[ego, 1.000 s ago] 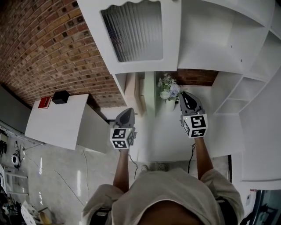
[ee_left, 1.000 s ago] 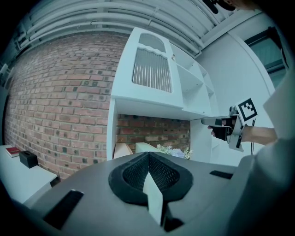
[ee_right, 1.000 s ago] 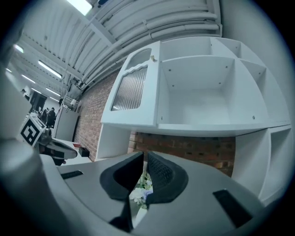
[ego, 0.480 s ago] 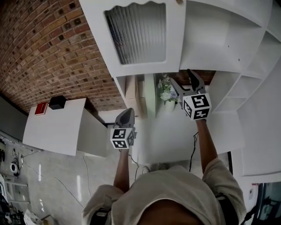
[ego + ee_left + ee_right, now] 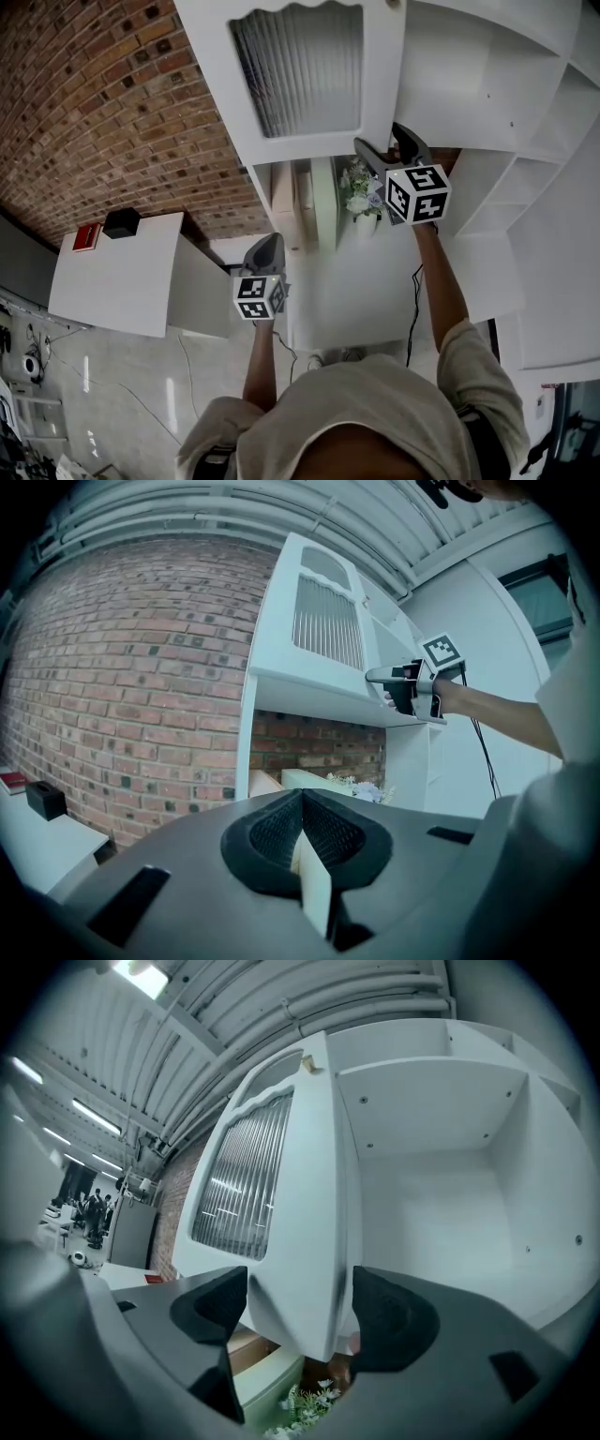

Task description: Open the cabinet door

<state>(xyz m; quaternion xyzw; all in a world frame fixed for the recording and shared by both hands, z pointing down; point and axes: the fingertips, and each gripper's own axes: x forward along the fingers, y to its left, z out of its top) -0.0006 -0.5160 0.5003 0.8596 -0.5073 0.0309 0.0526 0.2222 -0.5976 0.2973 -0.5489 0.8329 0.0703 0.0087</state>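
The white cabinet door (image 5: 300, 75) with a ribbed glass pane hangs above the desk; in the right gripper view the door (image 5: 281, 1204) stands swung out, with the bare white compartment (image 5: 441, 1194) showing beside it. My right gripper (image 5: 380, 139) is raised to the door's lower corner. Its jaws are opening, and the door's free edge lies between them in the right gripper view (image 5: 300, 1288), the pads off it. My left gripper (image 5: 270, 242) hangs lower at the left, shut and empty (image 5: 305, 832). From the left gripper view, the right gripper (image 5: 398, 682) shows under the door.
A vase of pale flowers (image 5: 359, 192) stands on the white desk (image 5: 394, 281) under the cabinet. Open white shelves (image 5: 525, 187) fill the right. A brick wall (image 5: 94, 94) runs left, with a white side table (image 5: 122, 272) carrying a red book and black box.
My right gripper rose from beside the flowers to the door's lower corner, and its jaws spread from shut to wide. The left gripper has hardly moved.
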